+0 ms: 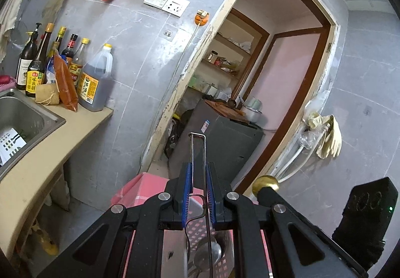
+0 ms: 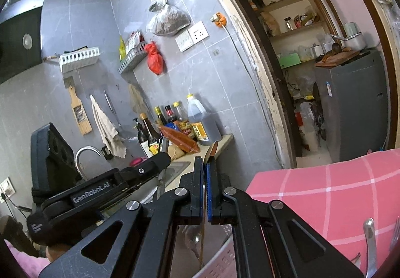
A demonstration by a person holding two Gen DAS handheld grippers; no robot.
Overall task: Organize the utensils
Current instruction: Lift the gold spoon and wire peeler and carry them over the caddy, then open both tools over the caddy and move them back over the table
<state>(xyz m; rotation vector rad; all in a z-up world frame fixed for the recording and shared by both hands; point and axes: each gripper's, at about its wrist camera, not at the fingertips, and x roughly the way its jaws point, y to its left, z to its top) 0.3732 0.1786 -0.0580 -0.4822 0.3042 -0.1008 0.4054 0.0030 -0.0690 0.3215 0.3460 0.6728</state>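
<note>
- I hold two utensils, one per gripper.
- My left gripper (image 1: 198, 190) clamps a thin wire-handled utensil (image 1: 198, 153), loop end pointing up.
- My right gripper (image 2: 205, 178) pinches a slim brown-tipped utensil (image 2: 212, 150) upright.
- Only the left view shows a spoon (image 1: 212, 251) in the basket (image 1: 226, 265) below; only the right shows the faucet (image 2: 83, 155).

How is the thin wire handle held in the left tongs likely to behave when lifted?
The wire handle looks thin and springy, so it may flex. Only narrow wire meets the left tongs, so it could twist or slip. It probably feels light.
</note>
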